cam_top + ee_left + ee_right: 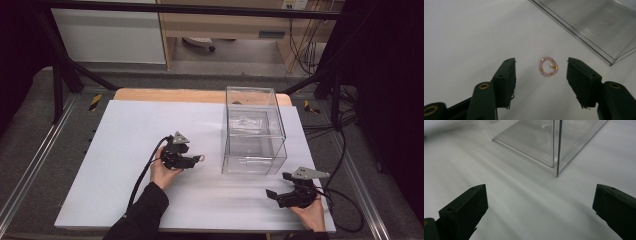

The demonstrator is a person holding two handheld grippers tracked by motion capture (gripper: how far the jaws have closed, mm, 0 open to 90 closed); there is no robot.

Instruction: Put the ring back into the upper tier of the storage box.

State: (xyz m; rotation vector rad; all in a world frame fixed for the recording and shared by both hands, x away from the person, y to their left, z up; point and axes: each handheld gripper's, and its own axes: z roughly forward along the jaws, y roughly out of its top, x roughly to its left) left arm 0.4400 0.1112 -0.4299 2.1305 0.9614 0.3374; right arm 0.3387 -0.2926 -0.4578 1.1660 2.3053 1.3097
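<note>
Nearest the person, at the right of the white table (125, 190), the right gripper (280, 186) is held low with its jaws spread wide and nothing between them; in the right gripper view a corner of the clear plastic box (534, 142) is seen just beyond the jaws, apart from them. Farther in and to the left, the left gripper (541, 75) is likewise held wide and empty, and a small bead bracelet (548, 66) of pink and gold beads is seen lying flat on the table just beyond the jaw tips, on the line of the gap between them and a little toward the right jaw. In the high view the bracelet (201, 158) is made out only as a tiny ring at the jaw tips, so contact cannot be ruled out there, though in the left gripper view it appears untouched. The left gripper is judged much the nearer tool. The box (253, 131) stands beyond, to the right of the bracelet.
</note>
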